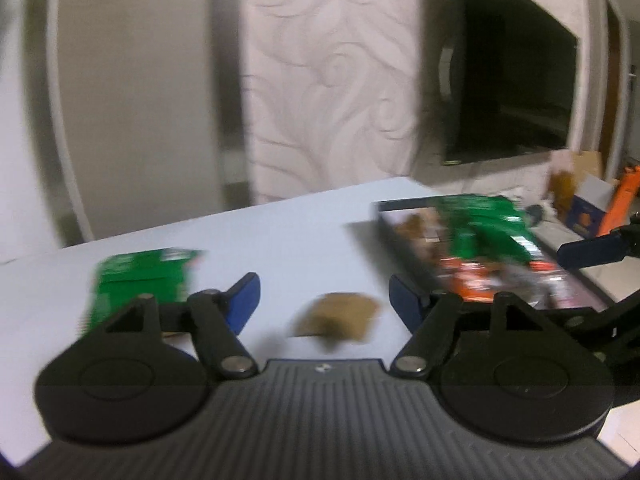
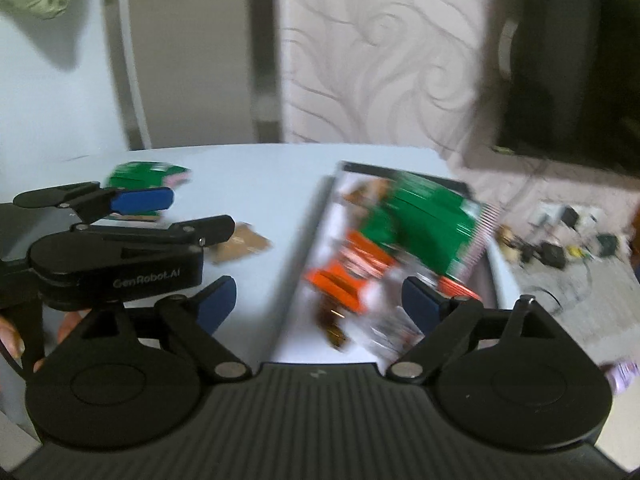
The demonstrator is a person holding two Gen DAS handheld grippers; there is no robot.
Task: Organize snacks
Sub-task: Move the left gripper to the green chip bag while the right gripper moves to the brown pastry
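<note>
Snacks (image 1: pixel 476 240) blur, seemingly traying on white table (image 1: pixel 280 240) below television (image 1: pixel 516 92).

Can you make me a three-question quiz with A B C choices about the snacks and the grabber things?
1. Where is the brown packet?
A. In the tray
B. On the table between the green packet and the tray
C. In the jaws

2. What colour is the packet lying alone at the left?
A. Green
B. Purple
C. Yellow

3. How do the left gripper jaws stand?
A. Shut on a snack
B. Open, holding nothing
C. Shut, empty

Answers:
1 B, it lies on the white table, outside the tray.
2 A, its wrapper is green.
3 B, the blue pads stand wide apart.
</note>
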